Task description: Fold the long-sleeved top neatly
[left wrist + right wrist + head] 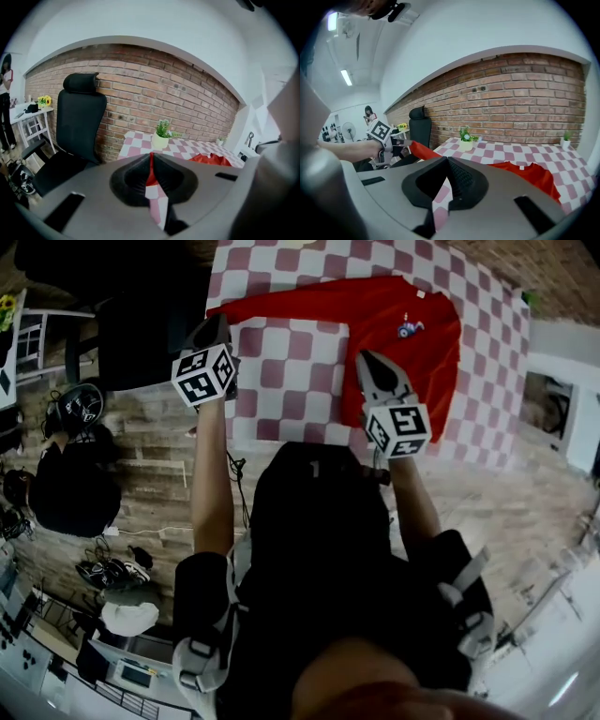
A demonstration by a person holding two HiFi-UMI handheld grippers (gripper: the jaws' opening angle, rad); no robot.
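Note:
A red long-sleeved top (pixel 398 320) lies spread on the pink-and-white checked table (pixel 291 381), one sleeve (pixel 281 304) stretched out to the left. My left gripper (pixel 216 326) is shut on the cuff of that sleeve at the table's left edge and holds it above the cloth; red fabric shows between its jaws (pixel 151 171). My right gripper (pixel 364 358) hovers over the top's near hem, shut, with nothing visible between its jaws (pixel 447 160). The right gripper view shows the lifted sleeve (pixel 419 150) and the body of the top (pixel 529 173).
A black office chair (pixel 141 334) stands just left of the table. A small potted plant (pixel 161 136) sits at the table's far end by the brick wall (pixel 187 103). Bags and cables (pixel 84 409) lie on the wooden floor at left. A person (pixel 370 115) stands far off.

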